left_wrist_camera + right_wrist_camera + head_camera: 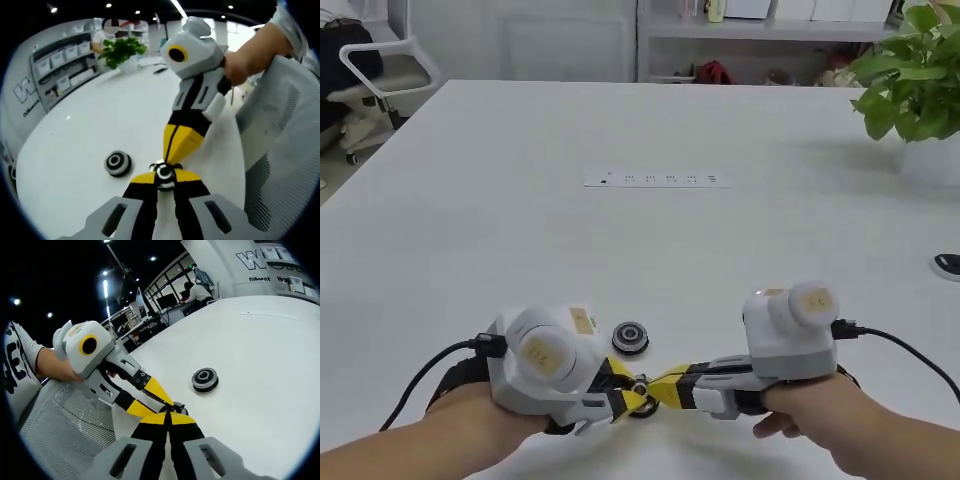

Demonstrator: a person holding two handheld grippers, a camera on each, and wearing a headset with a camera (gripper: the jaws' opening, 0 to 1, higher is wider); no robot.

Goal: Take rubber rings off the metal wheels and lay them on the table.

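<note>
A small metal wheel with a black rubber ring (640, 387) is held just above the table's near edge, between both grippers. My left gripper (630, 397) comes in from the left and is shut on this wheel (164, 173). My right gripper (657, 388) reaches in from the right. Its yellow tips (173, 156) are pinched together on the wheel's rim, where the rubber ring sits. In the right gripper view the held wheel (180, 409) peeks out behind my shut right gripper (171, 415). A second wheel (630, 337) (118, 163) (205, 379), ring still on, lies flat on the table just beyond.
A white power strip (657, 180) lies at mid-table. A potted plant (910, 75) stands at the far right, and a small black object (948, 264) sits at the right edge. An office chair (370, 80) stands far left. A mesh chair back (280, 150) is close behind me.
</note>
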